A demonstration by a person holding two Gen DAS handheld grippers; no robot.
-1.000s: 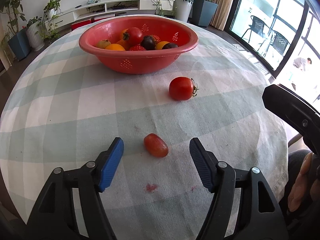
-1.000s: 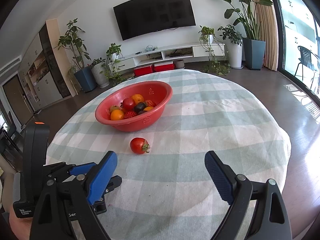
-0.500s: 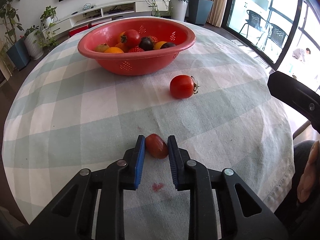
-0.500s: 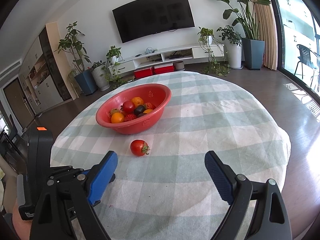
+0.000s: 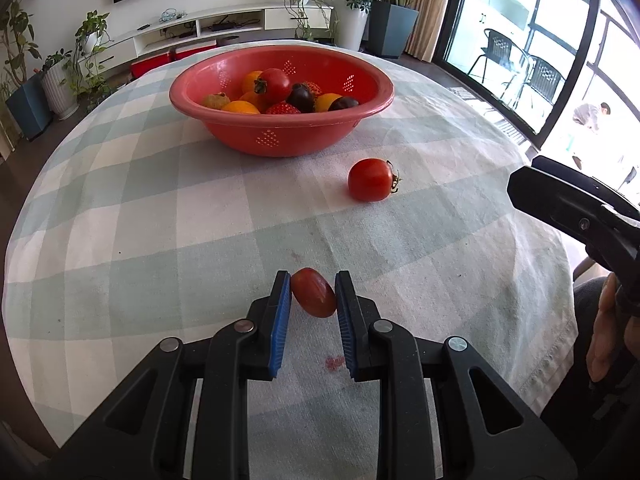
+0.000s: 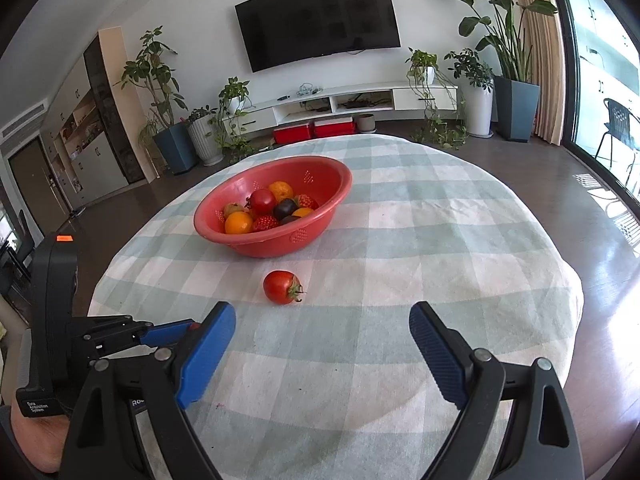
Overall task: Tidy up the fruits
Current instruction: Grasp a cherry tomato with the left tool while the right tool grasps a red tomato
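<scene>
My left gripper (image 5: pixel 313 280) is shut on a small oval dark-red fruit (image 5: pixel 314 298), low over the checked tablecloth near the table's front. A round red tomato (image 5: pixel 370 180) with a green stem lies on the cloth beyond it, to the right. Behind stands a red perforated bowl (image 5: pixel 280 136) holding several fruits. In the right wrist view my right gripper (image 6: pixel 322 314) stands open with nothing between its fingers, short of the tomato (image 6: pixel 281 287) and the bowl (image 6: pixel 280 244). The left gripper's body (image 6: pixel 52 300) shows at the left there.
A round table under a green-and-white checked cloth (image 5: pixel 160 220) has a small red stain (image 5: pixel 335 362) near the front. The right gripper's black body (image 5: pixel 576 216) and a hand sit at the right edge. Plants, a TV shelf and glass doors lie beyond.
The left gripper's jaws closed from wide apart onto the small oval fruit. The right gripper stayed open and nearly still.
</scene>
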